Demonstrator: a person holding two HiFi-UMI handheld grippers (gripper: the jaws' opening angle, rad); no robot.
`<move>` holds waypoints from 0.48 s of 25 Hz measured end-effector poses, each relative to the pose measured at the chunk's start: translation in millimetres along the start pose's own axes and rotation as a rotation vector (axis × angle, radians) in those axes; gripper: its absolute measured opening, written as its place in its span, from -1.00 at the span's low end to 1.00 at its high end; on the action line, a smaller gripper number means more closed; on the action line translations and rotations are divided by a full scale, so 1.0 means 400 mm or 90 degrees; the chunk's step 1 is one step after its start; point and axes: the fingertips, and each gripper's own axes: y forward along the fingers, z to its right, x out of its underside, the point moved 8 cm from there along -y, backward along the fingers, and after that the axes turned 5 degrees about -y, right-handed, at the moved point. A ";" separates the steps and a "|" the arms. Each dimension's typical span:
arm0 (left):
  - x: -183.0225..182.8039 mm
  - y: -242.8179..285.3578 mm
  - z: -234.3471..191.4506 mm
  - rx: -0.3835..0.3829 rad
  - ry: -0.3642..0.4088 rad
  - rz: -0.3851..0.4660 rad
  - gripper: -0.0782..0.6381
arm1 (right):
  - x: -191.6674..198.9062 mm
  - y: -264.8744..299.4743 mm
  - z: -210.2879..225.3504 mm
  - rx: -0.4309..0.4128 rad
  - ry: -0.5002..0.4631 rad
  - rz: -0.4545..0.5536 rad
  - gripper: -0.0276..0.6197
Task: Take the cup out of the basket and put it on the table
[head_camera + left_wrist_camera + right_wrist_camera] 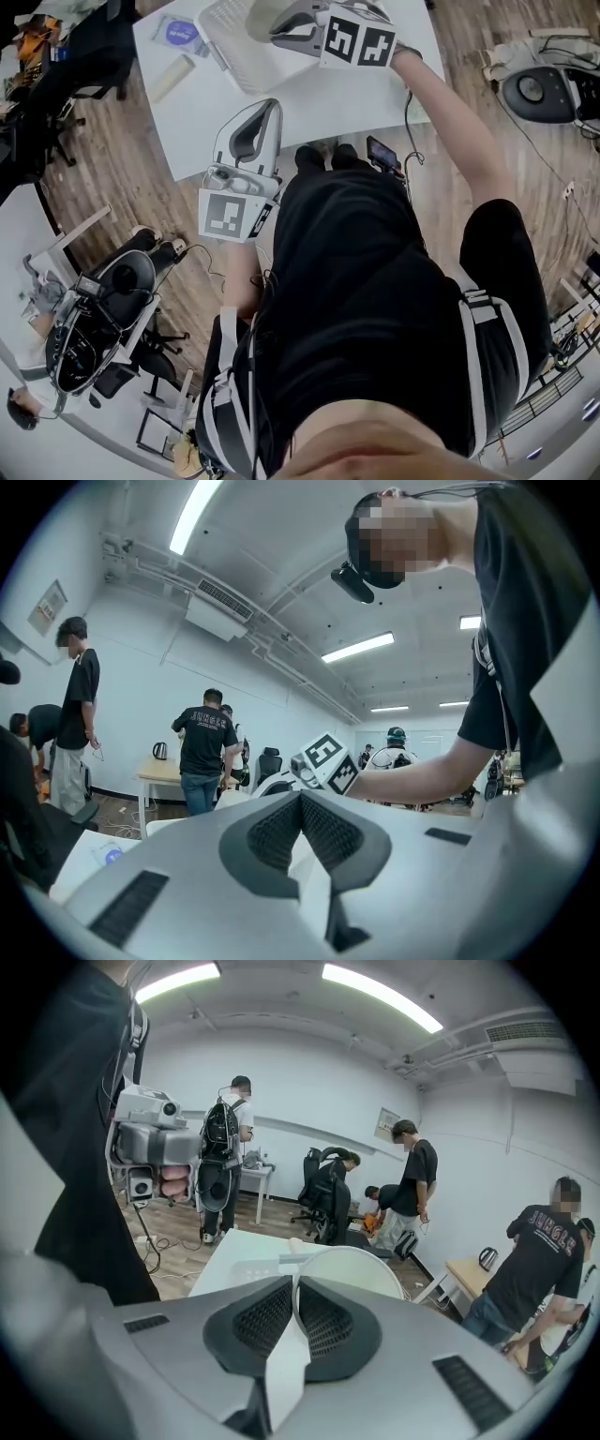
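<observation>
Right gripper view: the right gripper has its pads closed on one thin stretch of the cup's white wall at the rim, with the round mouth showing just past the jaw tips. Head view puts the cup at the far side of the table, over or just at the basket; I cannot tell whether it is clear of the basket wall. The left gripper is held near the body, jaws together with nothing between them, taking no part. Risks, as judged: a one-sided pinch on a thin rim gives little hold, so the cup could swing about the pads or slip out on a quick move. The basket edge could also catch it on the way across. Orientation: the mouth appears to face back toward the right gripper, long axis roughly level and along the jaws, not upright. Set down like that it would likely roll, so it needs turning base-down first.
</observation>
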 end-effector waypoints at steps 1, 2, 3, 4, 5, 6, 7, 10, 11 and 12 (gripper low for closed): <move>-0.003 -0.001 0.003 -0.002 0.002 0.002 -0.73 | -0.011 -0.023 -0.010 0.003 0.003 0.002 -0.80; -0.006 -0.001 0.007 -0.003 0.003 0.004 -0.73 | -0.021 -0.045 -0.021 0.007 0.005 0.003 -0.80; -0.009 -0.001 0.011 -0.004 0.004 0.005 -0.73 | -0.030 -0.068 -0.032 0.010 0.007 0.004 -0.80; -0.011 -0.001 0.015 -0.005 0.005 0.006 -0.73 | -0.039 -0.090 -0.045 0.012 0.007 0.006 -0.80; -0.013 0.000 0.019 -0.006 0.006 0.007 -0.73 | -0.047 -0.111 -0.060 0.014 0.006 0.009 -0.80; -0.014 0.001 0.022 -0.007 0.007 0.007 -0.73 | -0.053 -0.131 -0.074 0.014 0.005 0.012 -0.80; -0.015 0.004 0.024 -0.007 0.008 0.008 -0.73 | -0.059 -0.149 -0.089 0.015 0.004 0.015 -0.80; -0.017 0.011 0.030 -0.005 0.012 0.010 -0.73 | -0.069 -0.193 -0.138 0.018 0.001 0.024 -0.80; -0.018 0.013 0.032 -0.003 0.013 0.010 -0.73 | -0.070 -0.205 -0.158 0.017 0.000 0.028 -0.80; -0.018 0.015 0.034 -0.003 0.014 0.010 -0.73 | -0.068 -0.215 -0.179 0.016 0.000 0.032 -0.80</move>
